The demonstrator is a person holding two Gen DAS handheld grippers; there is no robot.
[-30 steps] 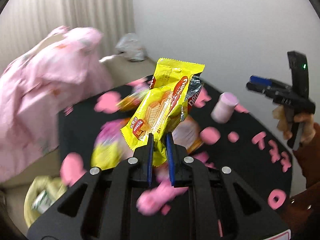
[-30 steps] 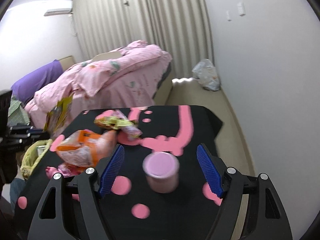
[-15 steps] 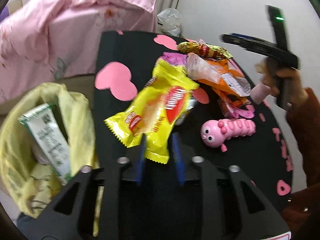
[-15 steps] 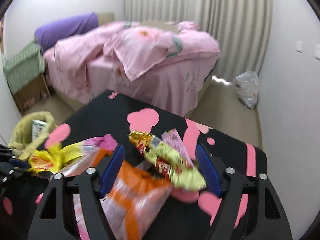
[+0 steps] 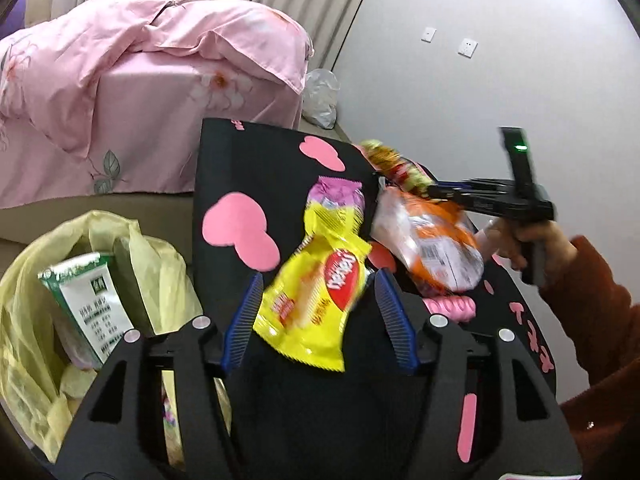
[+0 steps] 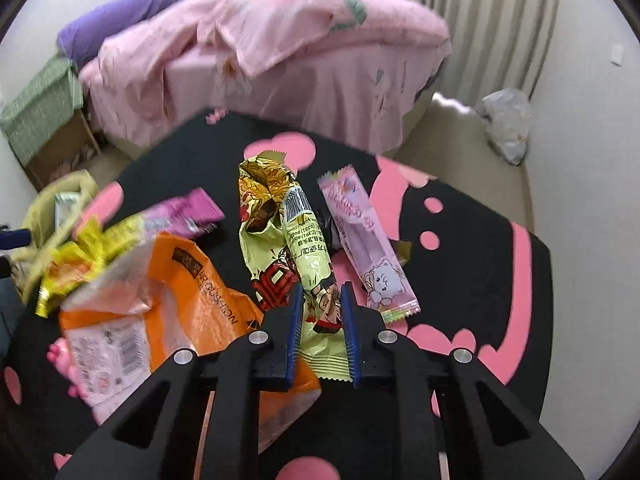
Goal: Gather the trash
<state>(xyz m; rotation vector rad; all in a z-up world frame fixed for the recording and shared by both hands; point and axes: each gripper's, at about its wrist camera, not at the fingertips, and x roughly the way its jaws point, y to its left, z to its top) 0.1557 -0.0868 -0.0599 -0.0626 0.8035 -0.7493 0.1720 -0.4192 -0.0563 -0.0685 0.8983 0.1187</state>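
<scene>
Lying between the left gripper's (image 5: 318, 280) parted blue jaws: yellow wrapper (image 5: 316, 300).

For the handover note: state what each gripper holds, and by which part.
Right gripper pinches the green-yellow wrapper near its lower end. Left gripper, jaws just opening, grips nothing; yellow wafer packet lies loose between.

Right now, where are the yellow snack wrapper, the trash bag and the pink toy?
yellow snack wrapper (image 5: 316, 300): left wrist view, red logo.
trash bag (image 5: 24, 300): left wrist view, left wall.
pink toy (image 5: 450, 306): left wrist view, ridged body.
</scene>
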